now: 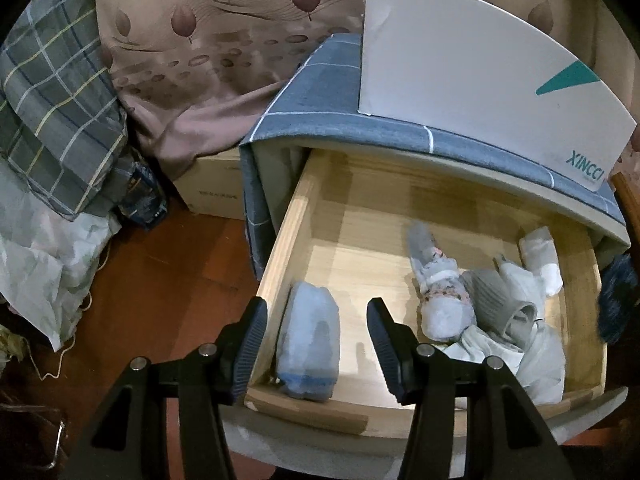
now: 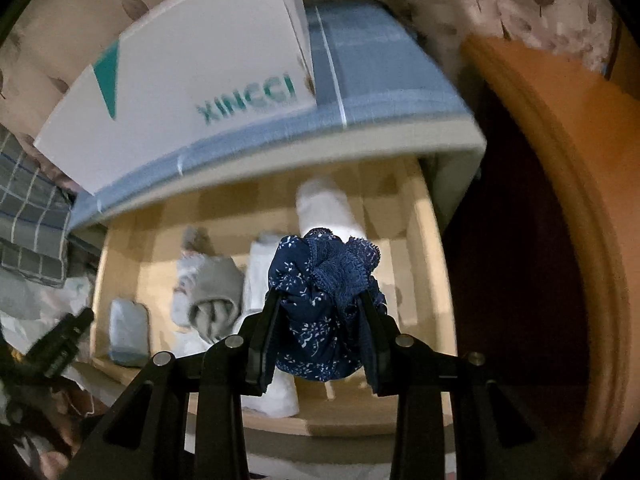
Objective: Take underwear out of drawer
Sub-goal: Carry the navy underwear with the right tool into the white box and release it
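Beneath the white XINCCI box (image 2: 176, 92), above the open wooden drawer (image 1: 280, 264), the right gripper (image 2: 320, 312) clamps navy lace-trimmed underwear (image 2: 320, 300) between its fingers, while the left gripper (image 1: 318, 320) gapes empty.

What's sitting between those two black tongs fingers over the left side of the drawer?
In the left wrist view, a folded pale-blue garment lies in the drawer below the open left tongs, untouched.

Open drawer (image 1: 320, 216) below a box (image 1: 472, 80) on the cabinet top. Inside: one folded bundle (image 1: 310, 352) at left, heaped garments (image 1: 492, 308) at right (floor beyond the left wall).
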A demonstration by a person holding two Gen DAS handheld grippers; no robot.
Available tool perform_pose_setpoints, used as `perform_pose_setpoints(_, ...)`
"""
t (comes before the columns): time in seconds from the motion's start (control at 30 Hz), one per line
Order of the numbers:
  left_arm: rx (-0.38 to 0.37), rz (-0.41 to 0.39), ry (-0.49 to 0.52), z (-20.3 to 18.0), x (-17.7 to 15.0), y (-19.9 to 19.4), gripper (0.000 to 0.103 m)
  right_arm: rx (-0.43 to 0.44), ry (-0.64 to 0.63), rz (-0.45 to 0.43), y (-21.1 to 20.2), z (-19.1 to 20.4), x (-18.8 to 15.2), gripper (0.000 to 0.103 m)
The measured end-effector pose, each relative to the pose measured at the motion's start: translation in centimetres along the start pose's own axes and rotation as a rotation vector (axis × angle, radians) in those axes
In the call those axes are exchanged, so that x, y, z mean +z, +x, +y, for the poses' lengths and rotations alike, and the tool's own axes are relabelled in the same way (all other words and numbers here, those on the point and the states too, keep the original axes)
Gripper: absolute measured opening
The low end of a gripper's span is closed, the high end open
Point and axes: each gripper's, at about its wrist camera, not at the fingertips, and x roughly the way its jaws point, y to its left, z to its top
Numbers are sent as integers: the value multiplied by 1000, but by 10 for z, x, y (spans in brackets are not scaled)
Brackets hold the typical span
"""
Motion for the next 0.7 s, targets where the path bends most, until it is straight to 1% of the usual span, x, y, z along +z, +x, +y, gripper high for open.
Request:
perform_pose_setpoints(0.13, 2, -7, 5, -1, 0, -1, 53, 15, -20, -44, -26, 5, 23, 32)
perform_pose_setpoints(0.2, 1, -8, 2, -1, 0, -1, 53, 19, -33, -81, -45, 8, 39, 32)
perform_pose_setpoints(0.37, -2, -8, -4, 0, 1, -1, 53, 29, -69, -175, -91, 23, 88, 32)
perform_pose_setpoints(0.47, -1, -8, -3, 0, 1, -1, 53, 37, -87, -225, -110, 38, 117, 32)
perform_pose_setpoints(0.6, -1, -7, -4, 1, 2, 0, 53, 34, -118, -263, -117, 61, 149, 32)
perform_pose_setpoints(0.7, 9, -10, -3, 1, 1, 0, 53, 32, -142, -257, -109, 75, 167, 32)
